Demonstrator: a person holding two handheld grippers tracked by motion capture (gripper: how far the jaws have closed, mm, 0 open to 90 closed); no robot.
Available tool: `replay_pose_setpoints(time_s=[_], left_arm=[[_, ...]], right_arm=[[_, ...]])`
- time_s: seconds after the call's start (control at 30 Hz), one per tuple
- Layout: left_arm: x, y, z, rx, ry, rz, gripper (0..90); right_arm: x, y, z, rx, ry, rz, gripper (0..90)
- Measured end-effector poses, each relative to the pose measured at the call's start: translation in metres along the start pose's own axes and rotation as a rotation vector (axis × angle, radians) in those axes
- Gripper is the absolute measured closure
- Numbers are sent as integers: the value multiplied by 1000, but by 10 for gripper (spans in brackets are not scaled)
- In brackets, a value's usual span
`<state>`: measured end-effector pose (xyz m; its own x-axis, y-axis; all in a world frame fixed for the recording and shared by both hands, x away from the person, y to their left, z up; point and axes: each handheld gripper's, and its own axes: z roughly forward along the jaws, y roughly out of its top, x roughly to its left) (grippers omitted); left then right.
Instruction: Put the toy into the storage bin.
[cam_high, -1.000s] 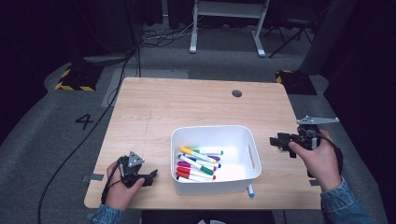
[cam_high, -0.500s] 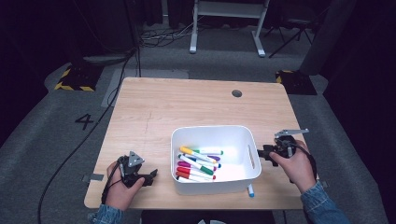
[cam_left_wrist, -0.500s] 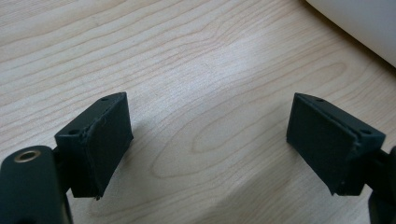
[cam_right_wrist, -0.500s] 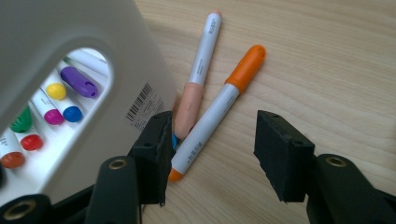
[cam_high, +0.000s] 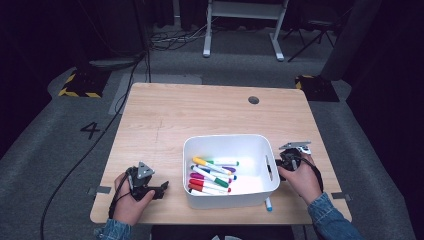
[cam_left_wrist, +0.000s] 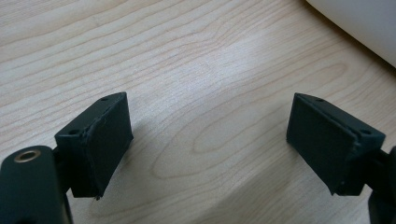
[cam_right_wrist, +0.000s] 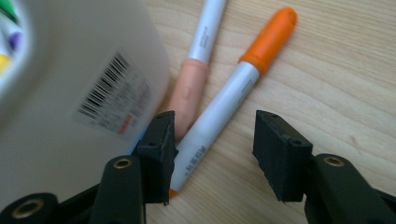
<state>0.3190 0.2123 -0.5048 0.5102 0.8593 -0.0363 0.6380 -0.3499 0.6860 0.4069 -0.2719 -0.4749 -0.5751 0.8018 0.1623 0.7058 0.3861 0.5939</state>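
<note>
A white bin (cam_high: 225, 138) in the middle of the table holds several coloured markers (cam_high: 212, 172). My right gripper (cam_high: 282, 164) is low beside the bin's right wall. In the right gripper view it (cam_right_wrist: 215, 130) stands open, its jaws having just been closing, with an orange-capped marker (cam_right_wrist: 243, 79) lying on the table between them, nearer the left jaw and not pressed. A peach-capped marker (cam_right_wrist: 189, 88) lies against it, next to the bin wall (cam_right_wrist: 70, 70). My left gripper (cam_high: 162, 187) rests at the table's front left, open (cam_left_wrist: 210, 109) over bare wood.
A blue-capped marker (cam_high: 268, 204) lies on the table by the bin's front right corner. A corner of the bin (cam_left_wrist: 364, 23) lies ahead of the left gripper. A round cable hole (cam_high: 253, 100) sits at the back right of the table.
My right gripper has come down and moved left, from above the table's right edge to the bin's right wall. The left gripper has stayed where it was.
</note>
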Motion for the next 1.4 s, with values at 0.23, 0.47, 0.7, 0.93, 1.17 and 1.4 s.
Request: replay_pose_setpoints(time_s=[0.23, 0.47, 0.7, 0.93, 1.17, 1.4], left_arm=[[0, 0, 0, 0, 0, 0, 144], [0, 0, 0, 1, 4, 2, 144], [0, 0, 0, 0, 4, 2, 144], [0, 0, 0, 0, 0, 0, 144], [0, 0, 0, 0, 0, 0, 144], [0, 0, 0, 1, 3, 1, 143]], right_arm=[[-12, -9, -8, 47, -93, -28, 656], [-15, -13, -11, 55, -123, -7, 766], [-14, -14, -11, 42, -121, 10, 767], [-16, -10, -28, -8, -84, 32, 768], [-8, 1, -62, -47, -74, 24, 768], [4, 16, -105, -121, -42, 6, 767]])
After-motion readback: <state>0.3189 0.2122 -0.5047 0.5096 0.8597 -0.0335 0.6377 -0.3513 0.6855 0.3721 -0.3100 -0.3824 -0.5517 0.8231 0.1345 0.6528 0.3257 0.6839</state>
